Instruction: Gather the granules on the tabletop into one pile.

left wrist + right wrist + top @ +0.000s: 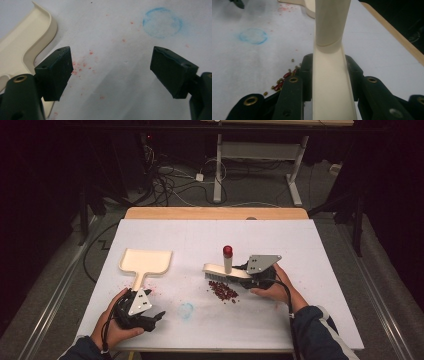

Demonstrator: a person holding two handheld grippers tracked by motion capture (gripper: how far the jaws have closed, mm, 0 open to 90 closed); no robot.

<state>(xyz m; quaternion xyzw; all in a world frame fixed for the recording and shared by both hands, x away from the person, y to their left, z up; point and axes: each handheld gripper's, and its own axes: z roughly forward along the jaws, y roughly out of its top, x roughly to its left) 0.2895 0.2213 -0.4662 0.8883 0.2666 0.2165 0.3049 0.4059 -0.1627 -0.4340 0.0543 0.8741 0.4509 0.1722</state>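
Two grippers at work: our right gripper [248, 274] clamps the cream plastic brush [226, 270] beside the red-brown bean pile [223, 291], mid-sweep; left gripper [157, 316] gapes empty near the cream dustpan [145, 262], to be grasped next.

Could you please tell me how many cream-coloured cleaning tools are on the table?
2: the dustpan lies left, by the left gripper; the brush is clamped in the right gripper.

Bench [320, 320]: dustpan [146, 261] at left, its handle pointing toward the near edge. Brush [227, 270] at centre-right, its handle standing upright, bristles on the bench. Pile of beans [223, 291] just before the brush. Ring mark [186, 310] between dustpan and beans, nearer the front edge.
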